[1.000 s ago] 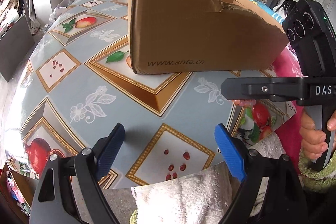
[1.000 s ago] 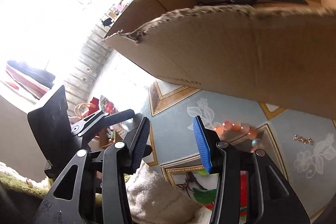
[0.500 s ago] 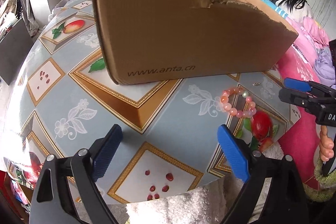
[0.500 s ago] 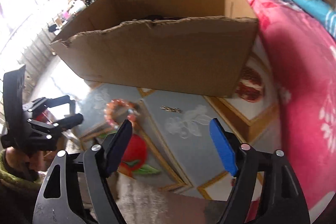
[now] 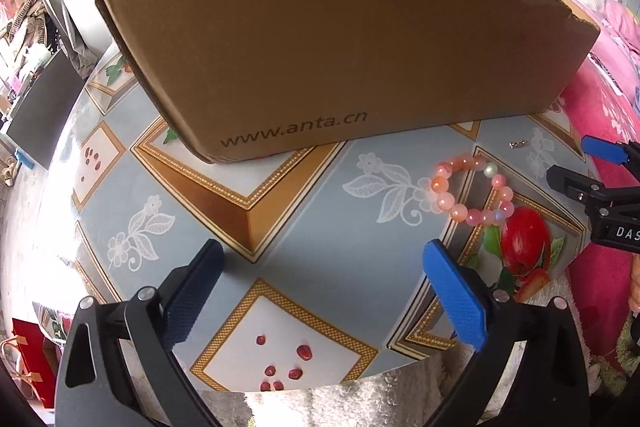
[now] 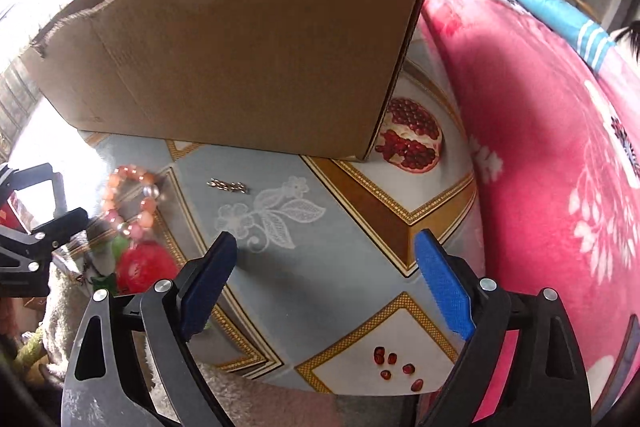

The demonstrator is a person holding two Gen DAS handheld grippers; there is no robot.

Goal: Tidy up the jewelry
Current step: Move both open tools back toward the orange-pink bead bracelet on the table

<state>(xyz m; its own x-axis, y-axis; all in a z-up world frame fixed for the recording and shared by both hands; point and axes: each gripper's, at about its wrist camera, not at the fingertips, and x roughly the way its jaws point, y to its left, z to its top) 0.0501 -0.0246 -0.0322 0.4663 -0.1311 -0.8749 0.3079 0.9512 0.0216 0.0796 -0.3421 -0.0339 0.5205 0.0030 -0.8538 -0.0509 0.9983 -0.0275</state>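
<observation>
Two tools: left tool point(image 5: 326, 301) and right tool point(image 6: 326, 285) both stood wide, jaws just opened further, nothing between them.
Bracelet: round pink bead bracelet point(image 5: 472, 193) lay ahead-right of the left tool on the fruit-patterned worktop point(image 5: 320, 239).
Box: torn brown cardboard box point(image 5: 340, 39) stood beyond it.
Clasp: small metal piece point(image 6: 228, 185) lay ahead-left of the right tool.

Right gripper point(image 6: 324, 283): jaws just opened wide, nothing between. Bead bracelet point(image 6: 130, 201) and small metal piece point(image 6: 229, 185) lie apart on counter point(image 6: 320, 267) before cardboard box point(image 6: 240, 55).
</observation>
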